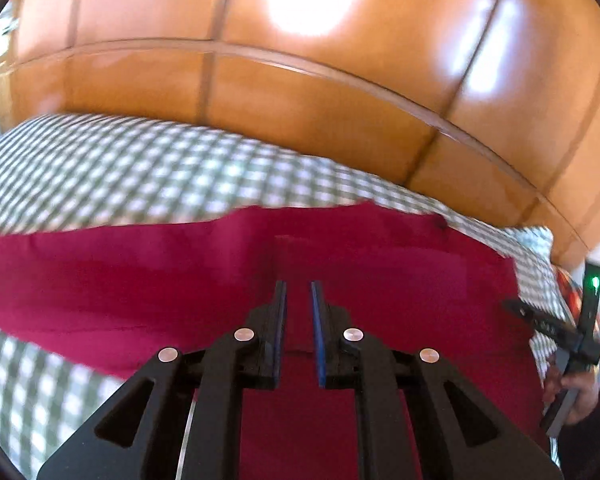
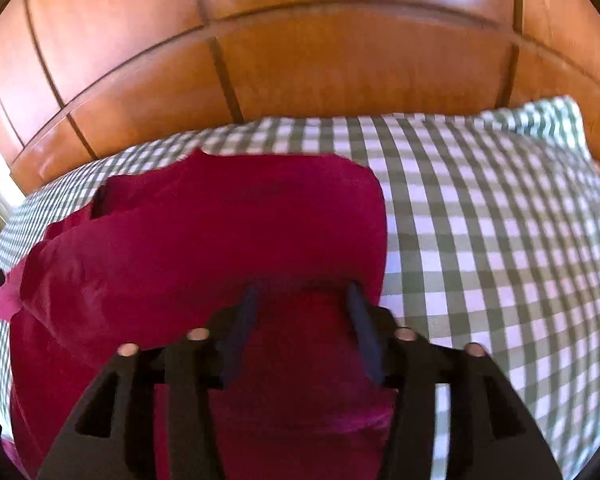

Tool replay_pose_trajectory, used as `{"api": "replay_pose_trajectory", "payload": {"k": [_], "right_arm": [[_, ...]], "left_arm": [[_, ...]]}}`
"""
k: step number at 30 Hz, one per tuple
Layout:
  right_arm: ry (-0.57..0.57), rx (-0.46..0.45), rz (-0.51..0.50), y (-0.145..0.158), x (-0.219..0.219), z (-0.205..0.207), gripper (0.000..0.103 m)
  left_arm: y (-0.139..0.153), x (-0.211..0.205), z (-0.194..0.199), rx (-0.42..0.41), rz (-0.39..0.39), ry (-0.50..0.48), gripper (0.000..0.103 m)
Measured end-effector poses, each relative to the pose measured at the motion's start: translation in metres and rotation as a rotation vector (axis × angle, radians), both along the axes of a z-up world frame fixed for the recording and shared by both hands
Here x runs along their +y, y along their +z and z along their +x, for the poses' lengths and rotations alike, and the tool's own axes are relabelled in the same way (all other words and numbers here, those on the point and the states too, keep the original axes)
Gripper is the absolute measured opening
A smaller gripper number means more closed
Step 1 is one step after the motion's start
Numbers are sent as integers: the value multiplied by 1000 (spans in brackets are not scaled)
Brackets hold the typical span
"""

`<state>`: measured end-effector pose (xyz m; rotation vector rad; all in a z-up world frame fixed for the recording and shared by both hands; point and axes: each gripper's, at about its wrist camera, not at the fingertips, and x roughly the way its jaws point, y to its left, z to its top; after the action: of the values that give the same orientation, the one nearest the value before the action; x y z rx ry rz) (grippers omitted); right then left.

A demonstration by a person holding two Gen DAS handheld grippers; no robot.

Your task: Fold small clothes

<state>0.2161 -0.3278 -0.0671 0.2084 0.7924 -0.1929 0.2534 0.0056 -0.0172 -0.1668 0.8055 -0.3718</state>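
Your left hand-held gripper [image 1: 298, 286] points down at the crimson garment [image 1: 228, 276], and its two blue-lined fingers [image 1: 281, 320] stand with only a narrow slit between them. You can see red cloth through this slit, but the pictures do not show that the pads pinch any fold, so I call it nearly pressed together and holding nothing that I can confirm. Your right hand-held gripper [image 2: 302, 292] has its fingers [image 2: 242, 328] spread clearly apart, and the red cloth lies under and between them without the pads pressing on it. The garment itself lies on the bed [image 2: 500, 240], which is covered with a green and white checked sheet. In the right wrist view the cloth takes the left and middle part of the bed, with a rounded edge toward the right, and the checked sheet is bare beyond that edge up to the far right corner. In the left wrist view the garment stretches as a wide band across the bed, and its far edge runs roughly along the far edge of the bed, with a strip of sheet between them. Behind the bed stands a wooden panelled headboard [image 1: 300, 92] with bright reflections. At the right edge of the left wrist view you see your right hand [image 1: 580, 392] holding the other gripper's black frame, where a small green light [image 1: 595, 282] shines.
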Motion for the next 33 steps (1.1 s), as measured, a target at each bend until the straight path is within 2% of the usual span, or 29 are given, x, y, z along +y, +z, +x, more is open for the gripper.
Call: {"api": "replay_pose_trajectory", "payload": {"k": [2, 3, 6, 8, 11, 12, 13, 18, 21, 25, 27, 30, 33], "right_arm": [[43, -49, -48, 16, 14, -6, 62], [60, -58, -72, 19, 20, -6, 68], [68, -41, -105, 15, 25, 1, 70], [32, -15, -69, 5, 15, 11, 70], [-65, 63, -23, -25, -13, 20, 71], [-71, 62, 30, -37, -23, 21, 76], [-68, 12, 91, -42, -32, 16, 77], [-70, 17, 40, -41, -25, 16, 77], [-72, 15, 44, -41, -25, 15, 78], [-128, 20, -34, -26, -18, 8, 85], [-131, -42, -90, -6, -5, -11, 85], [-66, -88, -111, 12, 21, -35, 89], [47, -102, -100, 17, 57, -59, 90]], "left_arm": [[-1, -17, 2, -11, 14, -31, 10], [-2, -21, 4, -12, 17, -37, 10], [-13, -41, 24, 18, 22, -42, 10], [-29, -44, 43, 68, 63, 23, 10], [-63, -27, 62, 176, 35, 112, 9], [-67, -23, 63, 175, 8, 110, 9], [-70, -17, 60, 159, -37, 108, 9], [-59, -15, 53, 167, -71, 123, 9], [-43, -5, 28, 130, -94, 129, 10], [-38, 30, -7, 154, -119, 161, 10], [-38, 58, -25, 162, -145, 196, 10], [-42, 111, -51, 182, -147, 301, 10], [-48, 171, -74, 186, -179, 431, 10]]}}
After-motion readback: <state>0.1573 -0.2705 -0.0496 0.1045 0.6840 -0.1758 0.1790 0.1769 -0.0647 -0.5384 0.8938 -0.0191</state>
